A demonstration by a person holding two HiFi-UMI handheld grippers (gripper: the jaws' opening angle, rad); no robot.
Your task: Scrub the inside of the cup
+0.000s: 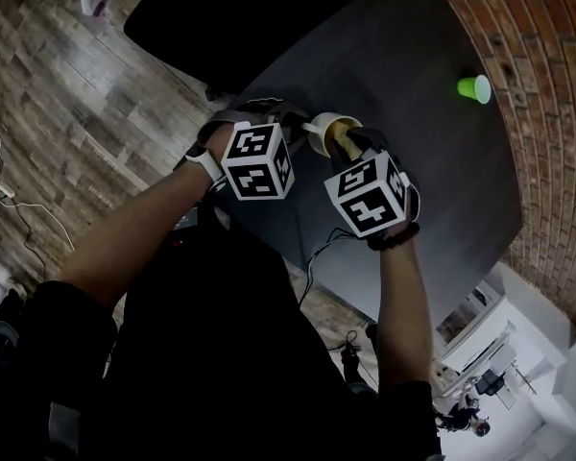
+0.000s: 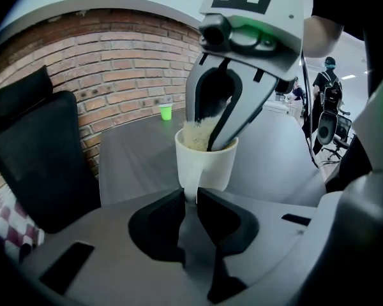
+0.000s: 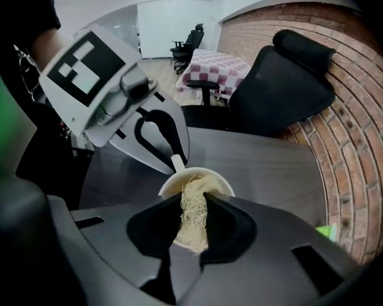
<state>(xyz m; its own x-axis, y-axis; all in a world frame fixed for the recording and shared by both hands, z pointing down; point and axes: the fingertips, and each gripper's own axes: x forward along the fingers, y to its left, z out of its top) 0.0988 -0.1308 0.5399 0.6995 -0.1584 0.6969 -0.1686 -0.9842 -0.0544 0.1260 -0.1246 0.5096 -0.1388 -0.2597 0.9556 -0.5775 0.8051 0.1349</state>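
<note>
Scrubbing looks under way, not finished: the left gripper [image 2: 190,195] clamps the cup [image 2: 207,164] by its handle while the right gripper [image 3: 193,199] pinches a scrubber [image 3: 193,228] pushed inside it.

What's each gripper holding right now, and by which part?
The left gripper pinches the white cup by its handle. The right gripper clamps a fibrous scrubber by its near end, far end inside the cup.
</note>
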